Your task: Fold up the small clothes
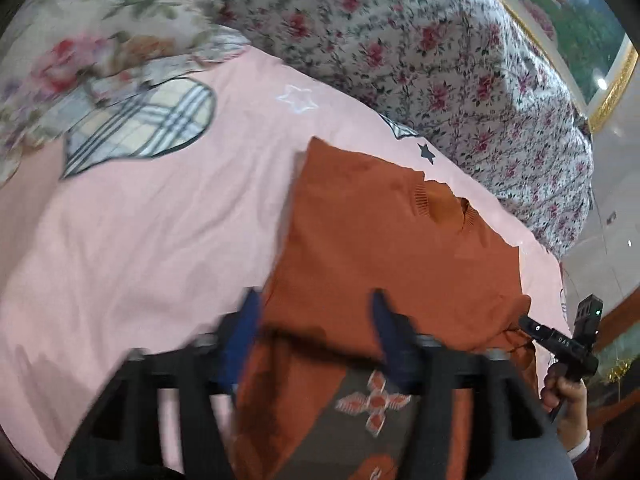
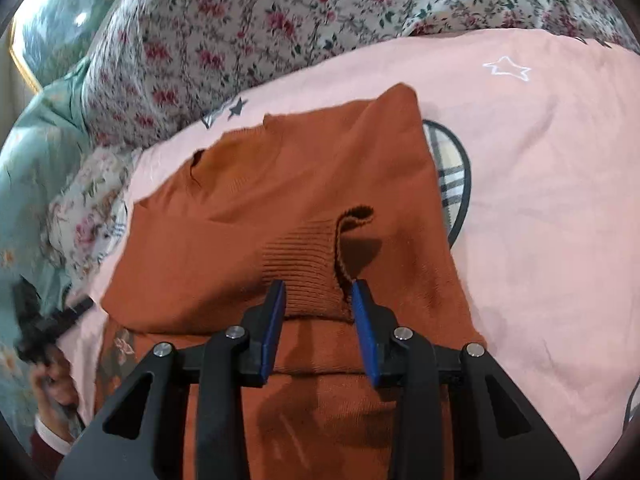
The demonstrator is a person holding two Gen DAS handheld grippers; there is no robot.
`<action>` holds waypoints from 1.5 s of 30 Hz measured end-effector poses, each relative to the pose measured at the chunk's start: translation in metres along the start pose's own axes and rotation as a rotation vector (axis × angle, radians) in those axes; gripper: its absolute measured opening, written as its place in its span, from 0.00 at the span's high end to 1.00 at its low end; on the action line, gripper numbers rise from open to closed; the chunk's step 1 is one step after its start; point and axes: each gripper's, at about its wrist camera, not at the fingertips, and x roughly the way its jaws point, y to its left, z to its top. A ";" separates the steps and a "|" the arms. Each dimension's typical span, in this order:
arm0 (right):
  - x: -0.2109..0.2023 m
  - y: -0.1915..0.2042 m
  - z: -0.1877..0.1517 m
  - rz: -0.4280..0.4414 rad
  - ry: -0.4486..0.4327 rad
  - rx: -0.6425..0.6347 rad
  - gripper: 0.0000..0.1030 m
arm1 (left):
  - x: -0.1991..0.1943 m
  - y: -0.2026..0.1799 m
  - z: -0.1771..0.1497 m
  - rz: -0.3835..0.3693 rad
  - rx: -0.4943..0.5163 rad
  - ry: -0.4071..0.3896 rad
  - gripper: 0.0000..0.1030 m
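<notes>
Two hand-held grippers work over a bed with a pink sheet (image 2: 540,200), printed with outlined stars and a plaid heart (image 1: 144,124). We see an orange sweater (image 2: 280,184) lying on the sheet, partly folded, with a grey patterned panel showing near its lower edge in the left wrist view. Our left hand-held gripper (image 1: 316,328) hangs over the sweater's lower part with its blue fingers spread apart, gripping nothing. Our right hand-held gripper (image 2: 318,300) is also released, its fingers either side of the ribbed cuff (image 2: 308,264) without closing on it. Behind the sheet, a floral quilt (image 2: 280,12) lies bunched up, a pale green one (image 2: 36,160) beside it. A gold-framed picture (image 1: 576,20) hangs on the wall beyond.
</notes>
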 end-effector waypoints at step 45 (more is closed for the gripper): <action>-0.033 0.015 -0.028 -0.037 0.006 0.112 0.65 | 0.019 0.000 -0.018 0.076 0.038 0.076 0.55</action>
